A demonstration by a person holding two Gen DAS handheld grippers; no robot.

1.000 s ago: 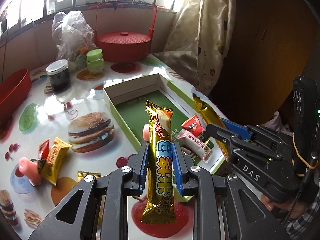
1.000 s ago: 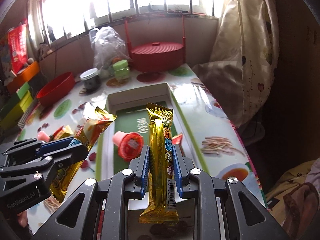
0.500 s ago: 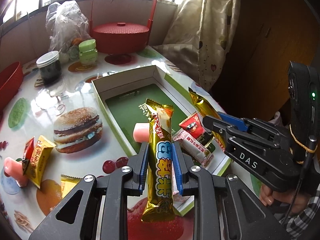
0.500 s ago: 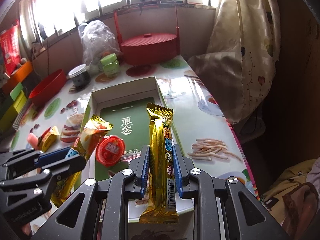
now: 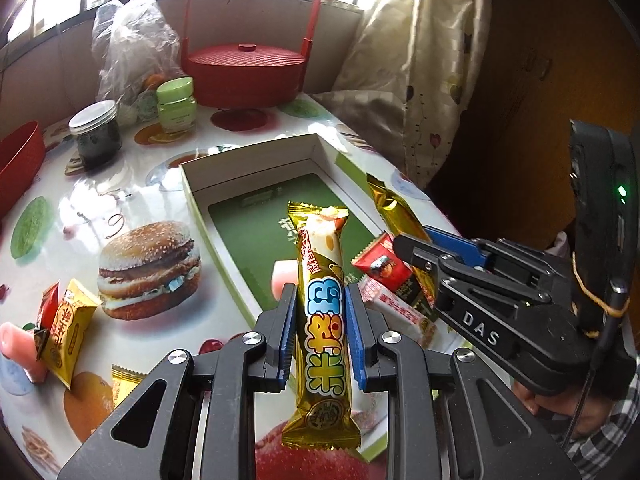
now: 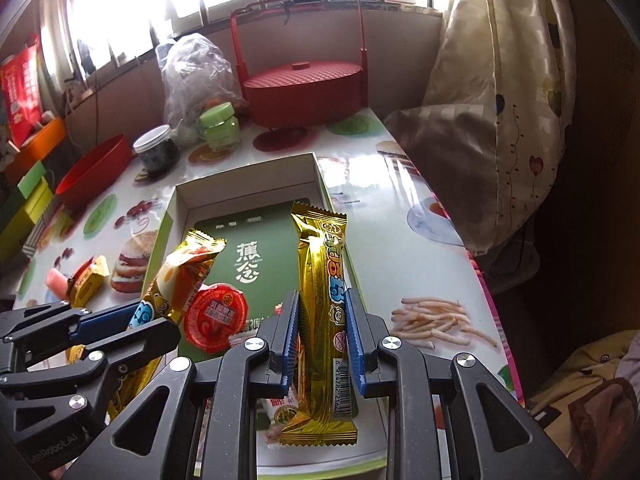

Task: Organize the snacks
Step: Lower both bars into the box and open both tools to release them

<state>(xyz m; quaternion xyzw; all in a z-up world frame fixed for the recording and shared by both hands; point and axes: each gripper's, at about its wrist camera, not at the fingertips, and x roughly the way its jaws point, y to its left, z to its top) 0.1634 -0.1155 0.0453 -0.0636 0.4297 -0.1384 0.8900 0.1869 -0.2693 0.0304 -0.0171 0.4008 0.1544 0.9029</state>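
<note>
Placing step: left gripper (image 5: 320,330) clamps 1 gold snack bar (image 5: 322,312), right gripper (image 6: 322,338) clamps another gold bar (image 6: 324,320), both over the near end of the open box (image 6: 176,216). Next: lower, release inside beside the red jelly cup (image 6: 216,322).

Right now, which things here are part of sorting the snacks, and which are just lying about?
For the job: gold snack bar in left gripper; second gold bar in right gripper; open box; red jelly cup.
Lying about: red basket; dark jar; plastic bag.
</note>
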